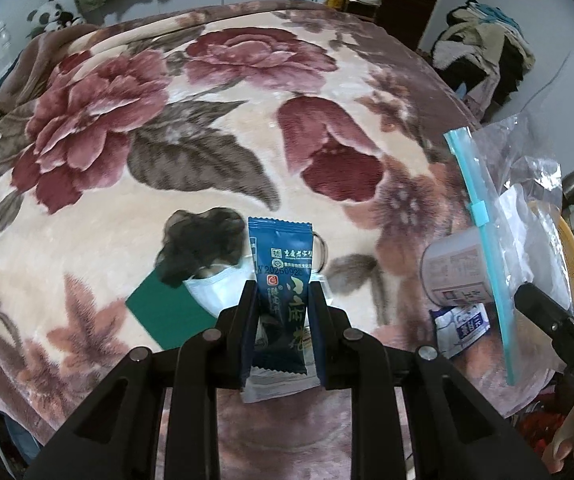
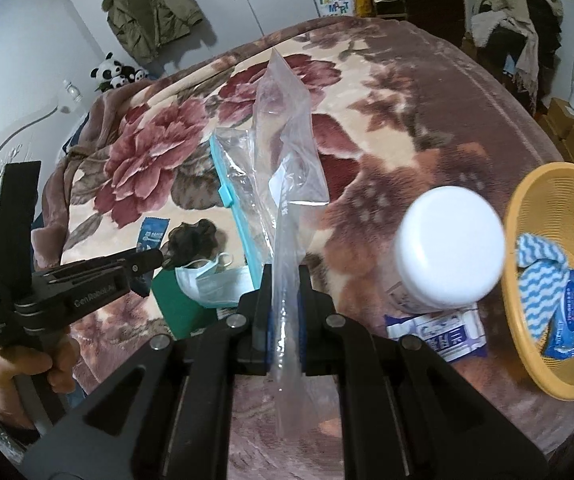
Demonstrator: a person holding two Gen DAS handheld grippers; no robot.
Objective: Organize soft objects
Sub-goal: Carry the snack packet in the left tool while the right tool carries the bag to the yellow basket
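Left claw point(image 1: 281, 300) grips blue sachet point(image 1: 280, 264); right claw point(image 2: 283, 284) pinches zip bag point(image 2: 287, 152) above blanket point(image 1: 207, 80).

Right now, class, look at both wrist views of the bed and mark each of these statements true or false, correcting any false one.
1. The left gripper is clamped on a dark blue packet. True.
2. The right gripper is empty. False: it pinches a clear zip bag.
3. The yellow basket holds a blue-and-white cloth. True.
4. The face mask lies inside the basket. False: it lies on the blanket.
5. The white-lidded jar has no lid. False: its lid is on.
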